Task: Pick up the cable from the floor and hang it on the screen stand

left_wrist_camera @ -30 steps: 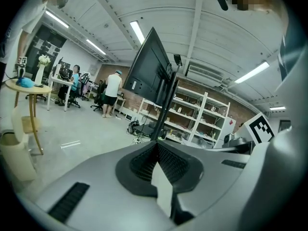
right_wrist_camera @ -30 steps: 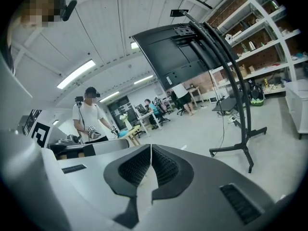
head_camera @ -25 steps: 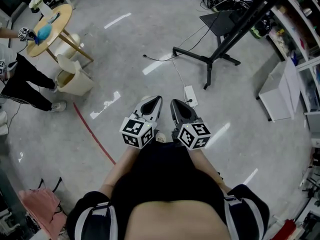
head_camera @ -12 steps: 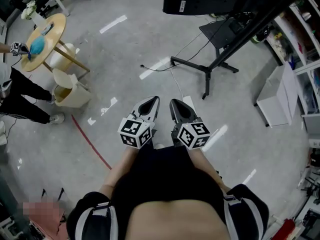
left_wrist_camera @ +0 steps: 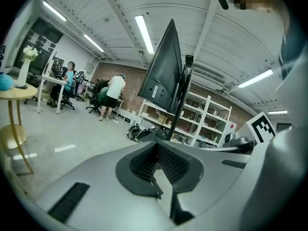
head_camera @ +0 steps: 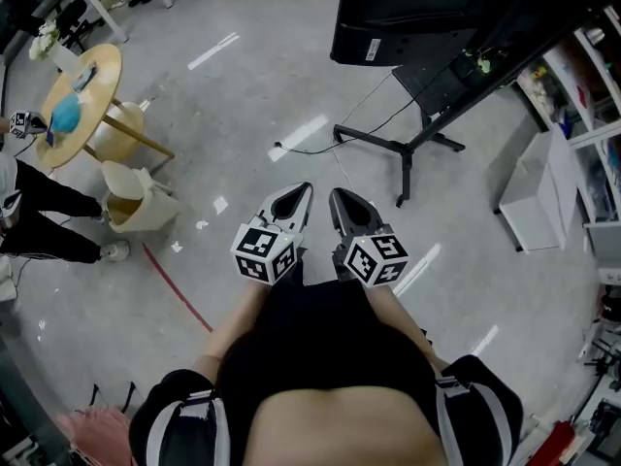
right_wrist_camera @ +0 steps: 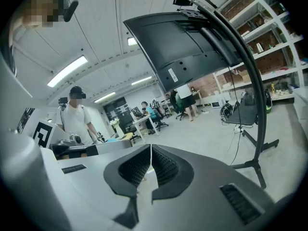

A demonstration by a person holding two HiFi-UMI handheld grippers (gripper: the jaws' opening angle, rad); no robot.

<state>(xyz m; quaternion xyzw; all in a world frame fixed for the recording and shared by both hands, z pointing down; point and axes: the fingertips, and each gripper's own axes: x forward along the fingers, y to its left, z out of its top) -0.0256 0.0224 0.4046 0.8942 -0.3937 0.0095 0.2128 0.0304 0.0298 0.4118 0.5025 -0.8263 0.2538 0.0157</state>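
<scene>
Your left gripper (head_camera: 303,192) and right gripper (head_camera: 336,196) are side by side in front of you. Both have their jaws pressed together with nothing between them. The black cable (head_camera: 309,149) lies on the floor ahead, just beside the screen stand (head_camera: 406,153). Its far end seems to pass the stand's leg.

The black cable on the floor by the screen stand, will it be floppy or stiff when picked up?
Probably floppy: the cable is thin and lies in loose curves. Likely light too, being so thin. It appears to run on past the screen stand, so it may tug when lifted.
</scene>
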